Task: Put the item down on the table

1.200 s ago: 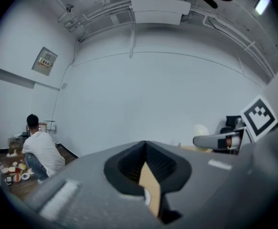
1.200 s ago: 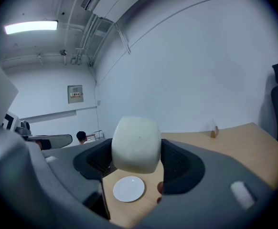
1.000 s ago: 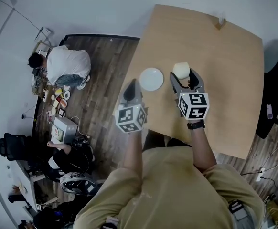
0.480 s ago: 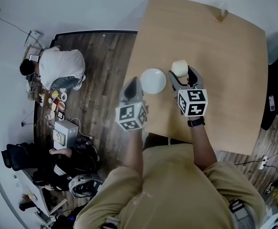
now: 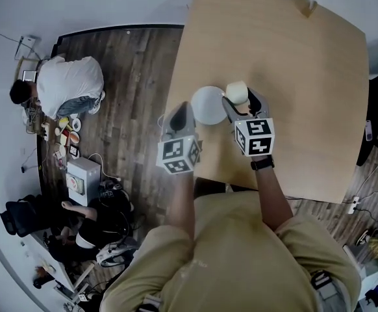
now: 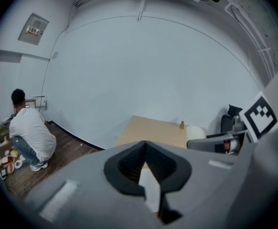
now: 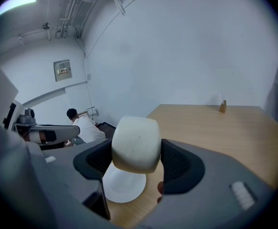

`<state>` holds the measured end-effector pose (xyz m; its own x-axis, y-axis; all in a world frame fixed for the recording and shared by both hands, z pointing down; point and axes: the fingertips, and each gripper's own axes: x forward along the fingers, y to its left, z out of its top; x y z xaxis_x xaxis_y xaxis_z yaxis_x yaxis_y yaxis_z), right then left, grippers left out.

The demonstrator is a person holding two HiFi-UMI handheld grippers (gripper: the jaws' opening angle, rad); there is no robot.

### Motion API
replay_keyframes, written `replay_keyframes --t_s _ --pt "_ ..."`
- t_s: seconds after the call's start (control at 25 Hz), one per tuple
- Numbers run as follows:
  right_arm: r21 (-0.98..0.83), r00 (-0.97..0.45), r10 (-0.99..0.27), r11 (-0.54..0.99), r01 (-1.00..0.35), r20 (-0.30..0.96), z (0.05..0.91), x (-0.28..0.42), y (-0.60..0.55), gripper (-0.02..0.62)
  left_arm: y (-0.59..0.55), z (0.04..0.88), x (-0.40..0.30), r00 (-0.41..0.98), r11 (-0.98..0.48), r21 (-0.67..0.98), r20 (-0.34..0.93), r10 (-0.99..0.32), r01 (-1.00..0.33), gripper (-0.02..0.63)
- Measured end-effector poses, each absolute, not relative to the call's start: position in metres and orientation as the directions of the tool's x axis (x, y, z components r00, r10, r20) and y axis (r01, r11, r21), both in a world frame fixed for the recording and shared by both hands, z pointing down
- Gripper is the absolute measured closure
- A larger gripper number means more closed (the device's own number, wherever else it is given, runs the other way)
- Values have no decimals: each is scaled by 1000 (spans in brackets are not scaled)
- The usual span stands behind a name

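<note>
1. Two things differ from a second ago. The right gripper (image 5: 241,101) has moved toward the person's left, and the cream-white rounded item (image 7: 135,144) has moved with it.
2. Before, a clear strip of the light wooden table (image 5: 293,70) showed between this item and the round white plate (image 5: 205,107). Now, in the head view, the item meets the plate's right edge.
3. The right gripper's jaws press on both sides of the item and hold it firmly. In the right gripper view the plate shows below it, so the item seems to hang in the air, not yet set down.
4. The left gripper (image 5: 180,119) has hardly moved. It stays near the table's near-left edge with its jaws together and nothing between them.
5. For the task, this probably means the item is being carried to a spot near or over the plate. Lowering it and opening the jaws remain to be done.
</note>
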<state>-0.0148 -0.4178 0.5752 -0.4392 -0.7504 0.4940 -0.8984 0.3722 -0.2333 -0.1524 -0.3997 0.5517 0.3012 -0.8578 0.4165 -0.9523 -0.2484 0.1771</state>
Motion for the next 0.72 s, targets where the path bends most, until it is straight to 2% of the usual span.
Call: replay_keyframes --t_s 0.72 --pt "-202 -444 -584 434 -878 679 676 -90 -411 279 -412 631 -182 362 -248 278 519 -774 -928 604"
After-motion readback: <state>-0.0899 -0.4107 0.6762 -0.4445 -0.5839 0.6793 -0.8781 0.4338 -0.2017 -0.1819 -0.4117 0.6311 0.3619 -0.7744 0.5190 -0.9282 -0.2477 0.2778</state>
